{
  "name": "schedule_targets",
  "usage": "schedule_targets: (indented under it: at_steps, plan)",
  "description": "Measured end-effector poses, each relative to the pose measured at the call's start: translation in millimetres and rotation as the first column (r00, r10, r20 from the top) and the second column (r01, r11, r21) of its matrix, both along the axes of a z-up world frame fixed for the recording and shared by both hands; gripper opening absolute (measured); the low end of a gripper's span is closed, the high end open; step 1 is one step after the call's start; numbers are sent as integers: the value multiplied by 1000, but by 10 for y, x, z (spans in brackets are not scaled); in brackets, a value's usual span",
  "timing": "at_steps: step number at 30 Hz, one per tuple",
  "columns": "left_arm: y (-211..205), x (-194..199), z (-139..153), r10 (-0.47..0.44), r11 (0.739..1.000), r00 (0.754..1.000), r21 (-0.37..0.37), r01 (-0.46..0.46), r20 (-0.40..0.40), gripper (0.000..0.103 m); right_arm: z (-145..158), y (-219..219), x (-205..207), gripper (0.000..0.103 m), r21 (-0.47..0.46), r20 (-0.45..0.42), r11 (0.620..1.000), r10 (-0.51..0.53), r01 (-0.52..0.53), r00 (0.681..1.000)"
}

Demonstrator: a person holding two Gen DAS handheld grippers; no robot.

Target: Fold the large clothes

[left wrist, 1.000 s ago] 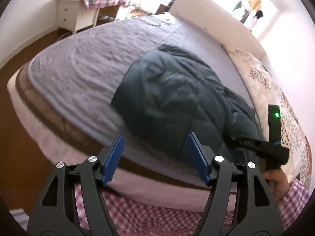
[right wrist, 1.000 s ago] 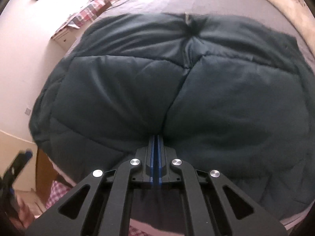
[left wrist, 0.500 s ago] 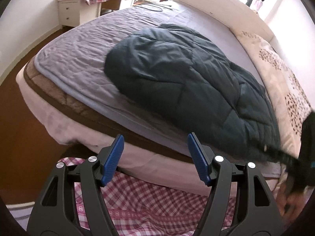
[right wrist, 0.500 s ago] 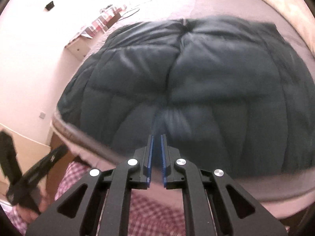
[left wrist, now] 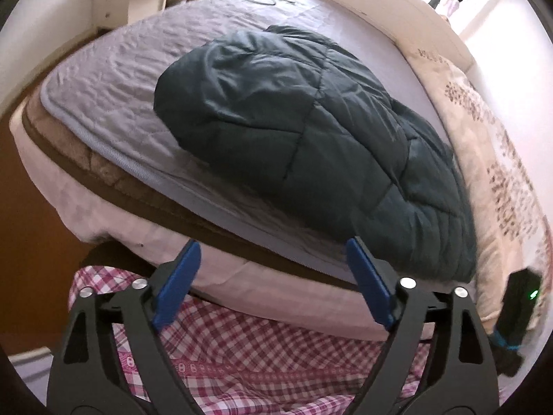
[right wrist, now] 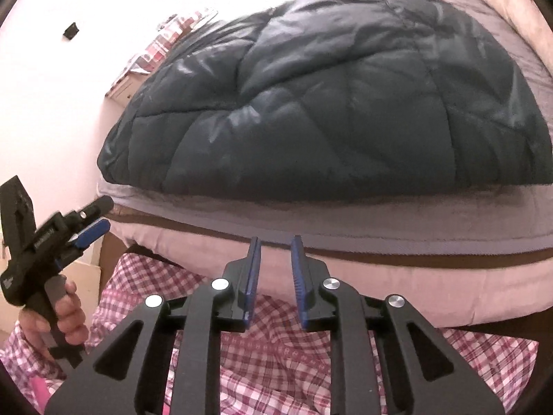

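A dark teal quilted puffer coat (left wrist: 304,131) lies folded in a thick bundle on the bed, also filling the right wrist view (right wrist: 345,97). My left gripper (left wrist: 273,252) is open and empty, held off the bed's near edge. My right gripper (right wrist: 274,245) is partly open and empty, just short of the mattress side, below the coat's near edge. The left gripper also shows at the left of the right wrist view (right wrist: 93,221), held in a hand.
The bed has a grey-lilac quilted cover (left wrist: 114,79) and a pink mattress side (right wrist: 380,276). A cream floral duvet (left wrist: 494,145) lies along its right. A white dresser (left wrist: 107,3) stands beyond. The person's pink checked clothing (left wrist: 259,356) is below both grippers.
My right gripper let go of the coat, opened and drew back off the bed. The coat settled into a folded bundle. My left gripper stayed open and pulled back a little.
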State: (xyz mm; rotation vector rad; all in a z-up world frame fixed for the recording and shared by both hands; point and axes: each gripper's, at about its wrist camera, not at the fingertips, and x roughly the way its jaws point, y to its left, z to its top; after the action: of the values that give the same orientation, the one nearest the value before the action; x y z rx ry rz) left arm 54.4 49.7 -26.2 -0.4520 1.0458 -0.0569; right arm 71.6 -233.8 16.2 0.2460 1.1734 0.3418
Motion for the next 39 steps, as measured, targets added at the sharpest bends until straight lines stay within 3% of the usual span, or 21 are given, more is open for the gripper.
schedule_targets:
  at_steps: [8, 11, 14, 19, 23, 26, 28, 29, 31, 34, 39]
  plan:
    - [415, 198, -118, 112, 977, 993, -176, -117, -35, 89, -58, 48, 39, 20, 0, -19, 999, 33, -33, 999]
    - [624, 310, -237, 189, 936, 979, -286, -203, -77, 91, -39, 53, 33, 20, 4, -8, 999, 43, -43, 999]
    - [705, 448, -366, 222, 905, 968, -345, -249, -117, 91, -25, 57, 14, 20, 19, 2, 998, 55, -56, 998]
    - [662, 636, -553, 239, 871, 959, -405, -280, -150, 91, 44, 57, -14, 20, 18, 37, 997, 73, -73, 997]
    - [536, 760, -613, 237, 882, 961, -383, -274, -141, 97, 140, 96, -19, 20, -6, 76, 996, 93, -92, 993]
    - [485, 786, -583, 265, 877, 958, -386, -287, -111, 97, 196, 156, 10, 20, -28, 91, 994, 111, -109, 990]
    - [459, 837, -499, 238, 890, 970, -390, -238, -49, 70, 233, 199, 52, 20, -29, 97, 993, 117, -115, 988]
    - [409, 853, -424, 223, 909, 975, -356, -215, -19, 65, 260, 221, 89, 20, -22, 100, 993, 117, -115, 988]
    - [320, 876, -313, 190, 937, 981, -303, -172, 31, 39, 324, 295, 163, 20, -3, 115, 993, 118, -119, 986]
    - [266, 927, -203, 157, 953, 985, -272, -132, 71, 22, 428, 436, 313, 20, -16, 146, 991, 133, -132, 980]
    - [367, 986, -97, 133, 949, 987, -299, -100, 95, 17, 368, 674, 557, 20, -71, 131, 986, 160, -152, 978]
